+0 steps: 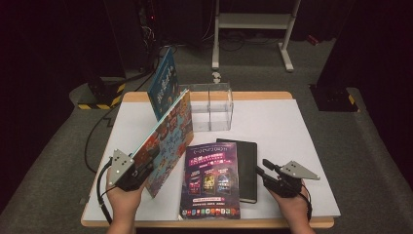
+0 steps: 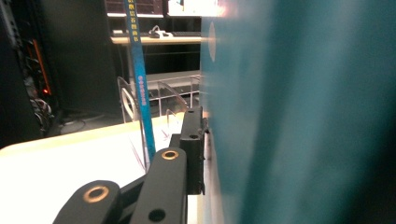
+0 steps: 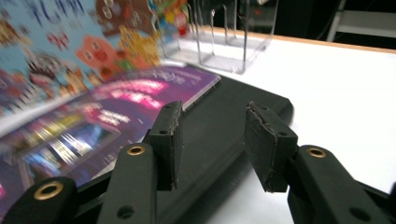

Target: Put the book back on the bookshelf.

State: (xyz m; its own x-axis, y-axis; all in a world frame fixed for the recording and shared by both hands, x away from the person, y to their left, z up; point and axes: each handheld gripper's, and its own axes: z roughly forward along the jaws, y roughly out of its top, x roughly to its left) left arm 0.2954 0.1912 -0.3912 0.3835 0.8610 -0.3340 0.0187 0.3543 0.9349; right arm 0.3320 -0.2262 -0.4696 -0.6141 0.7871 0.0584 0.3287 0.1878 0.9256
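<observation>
Colourful picture book (image 1: 165,141) stands tilted, clamped in left hand-held gripper (image 1: 139,170); right hand-held gripper (image 1: 265,171) gapes empty.

In the left gripper view, the teal cover of the picture book (image 2: 299,116) runs off the top, right and bottom edges and hides one jaw of the left hand-held gripper (image 2: 198,154), so whether the pads press on the book cannot be told. In the high view, the purple magazine (image 1: 211,181) covers the left part of the black notebook (image 1: 246,168), and its small print is too small to read. In the right gripper view, the picture book (image 3: 70,51) at the counter's left side is blurred and cut off by the top and left edges.
</observation>
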